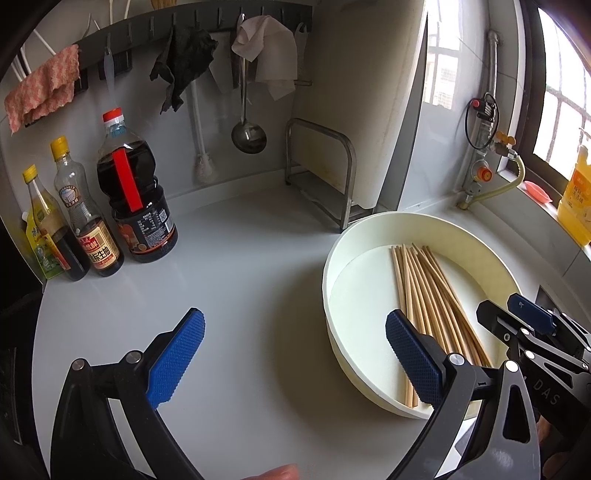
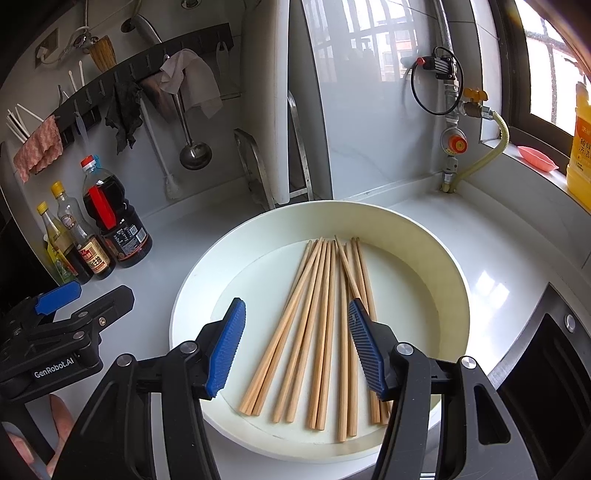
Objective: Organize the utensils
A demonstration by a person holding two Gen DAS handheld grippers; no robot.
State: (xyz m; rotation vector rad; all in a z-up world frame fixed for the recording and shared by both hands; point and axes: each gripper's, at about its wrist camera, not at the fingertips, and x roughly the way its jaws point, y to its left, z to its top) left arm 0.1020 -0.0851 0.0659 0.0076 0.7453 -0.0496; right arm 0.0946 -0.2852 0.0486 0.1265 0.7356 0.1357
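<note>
**Both grippers spread wide, chopsticks lying loose in the basin**

While the white countertop spreads beneath both tools, the round cream basin sits on it directly ahead of the right gripper and off beyond the right-hand finger of the left gripper. Inside the basin lies a loose fan of wooden chopsticks, their far tips gathered close and their near ends splayed apart. The right gripper's blue pads stand wide apart above the basin, holding nothing, with most of the chopsticks showing in the gap between them and a few passing behind the right-hand pad. The left gripper is likewise spread and empty, its fingers over bare counter, the right-hand one overlapping the basin's near rim in view. Far ahead of the left gripper's left-hand finger stand three sauce bottles against the wall. Above them, cloths and a steel ladle hang from a dark hook rail.
</note>
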